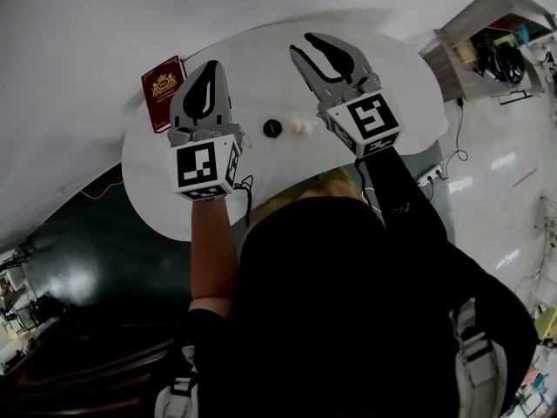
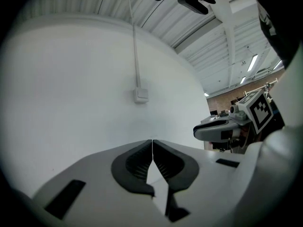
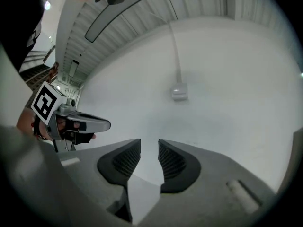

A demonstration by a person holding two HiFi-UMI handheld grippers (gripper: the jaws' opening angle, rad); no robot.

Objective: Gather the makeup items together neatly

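In the head view we hold both claws up over the white table (image 1: 409, 77). The left claw (image 1: 211, 68) has its jaws pressed together and the right claw (image 1: 301, 43) has its jaws apart, and neither carries anything. A black disc (image 1: 272, 128) and a white puff (image 1: 300, 127) lie just beside each other on the table, in the gap between the two claws and nearer their marker cubes than their tips. A red case (image 1: 162, 90) sits well apart from that pair, just left of the left claw at the table's edge. We judge the gathering partly done at best: the disc and puff look paired, while the case, if it counts as makeup, is not yet with them. In the left gripper view the left claw (image 2: 152, 148) is closed on nothing and faces a bare wall (image 2: 71, 89) with a switch box (image 2: 140, 95), the other claw off to its right. In the right gripper view the right claw (image 3: 149, 148) stands open and empty, facing the same wall. Neither gripper view shows the table. Our own body cuts off the table's near side, so more items may lie hidden there, and the disc and puff are too small to name for sure.
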